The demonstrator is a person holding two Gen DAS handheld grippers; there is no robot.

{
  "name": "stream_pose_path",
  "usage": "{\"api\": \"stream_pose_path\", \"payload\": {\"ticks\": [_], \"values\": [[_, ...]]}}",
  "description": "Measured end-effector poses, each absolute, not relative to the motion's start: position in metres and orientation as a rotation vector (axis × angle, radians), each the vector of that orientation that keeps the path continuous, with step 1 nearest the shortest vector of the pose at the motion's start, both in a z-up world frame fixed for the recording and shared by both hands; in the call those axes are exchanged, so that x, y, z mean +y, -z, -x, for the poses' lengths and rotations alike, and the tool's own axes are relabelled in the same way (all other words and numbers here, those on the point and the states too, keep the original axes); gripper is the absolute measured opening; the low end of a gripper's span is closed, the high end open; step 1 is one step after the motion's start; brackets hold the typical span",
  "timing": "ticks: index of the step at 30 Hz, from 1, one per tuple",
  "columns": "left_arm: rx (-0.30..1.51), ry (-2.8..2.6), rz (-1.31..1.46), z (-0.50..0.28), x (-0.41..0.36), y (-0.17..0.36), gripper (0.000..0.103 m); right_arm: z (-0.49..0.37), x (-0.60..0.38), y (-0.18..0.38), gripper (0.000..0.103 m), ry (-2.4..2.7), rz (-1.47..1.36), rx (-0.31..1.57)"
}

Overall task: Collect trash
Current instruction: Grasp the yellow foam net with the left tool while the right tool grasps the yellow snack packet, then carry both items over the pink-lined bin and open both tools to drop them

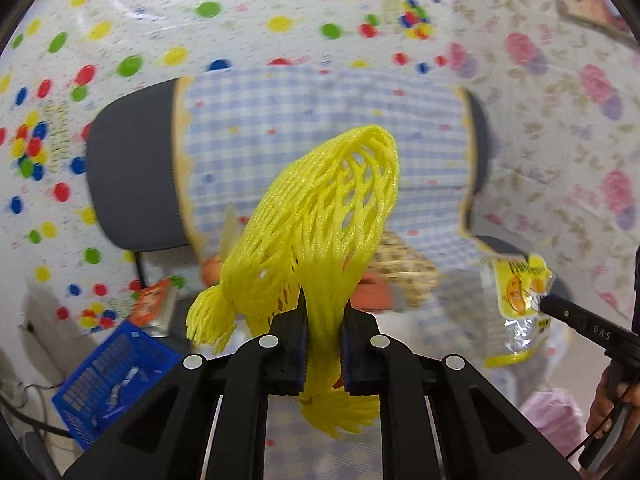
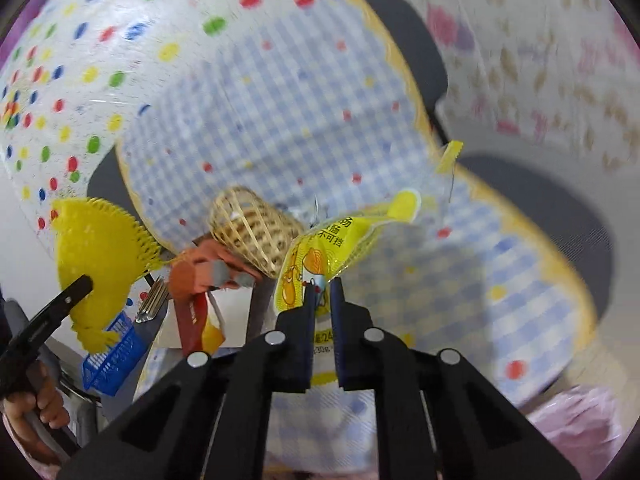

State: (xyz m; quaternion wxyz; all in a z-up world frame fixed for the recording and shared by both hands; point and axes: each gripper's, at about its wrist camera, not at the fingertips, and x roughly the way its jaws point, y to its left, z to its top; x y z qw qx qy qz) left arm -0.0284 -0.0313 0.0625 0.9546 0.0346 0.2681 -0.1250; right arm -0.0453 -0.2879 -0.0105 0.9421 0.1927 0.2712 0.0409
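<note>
Item one: yellow foam net sleeve (image 1: 320, 216), stretchy open mesh with frayed ends, pinched at its waist by the left gripper (image 1: 324, 308) and lifted clear of the checked cloth (image 1: 280, 120).

Item two: yellow snack wrapper (image 2: 320, 256), crinkled, glossy, cartoon-printed, clamped by the right gripper (image 2: 322, 284), also aloft.

Status: both pieces picked up, neither yet binned. Orange packaging (image 2: 188, 276) near the wicker basket (image 2: 248, 232) probably remains. Blue crate (image 1: 108, 376) stands lower left.

The yellow snack wrapper (image 2: 320, 256) carries printed Chinese characters, "不可挡" among them, and lower down a partly hidden figure beginning "24". The right gripper's black body (image 1: 592, 330) bears the raised letters "DAS".
</note>
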Motion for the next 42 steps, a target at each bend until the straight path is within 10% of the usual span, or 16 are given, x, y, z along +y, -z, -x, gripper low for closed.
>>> {"api": "stream_pose_path", "payload": {"ticks": [23,42], "values": [[0.582,0.995,-0.158,0.163,-0.221,-0.003,0.014,0.280,-0.357,0.024,0.009,0.432,-0.186,0.567],[0.823,1.132,-0.292,0.175,-0.312,0.089,0.022,0.281,-0.394,0.121,0.021,0.441,-0.305,0.813]]}}
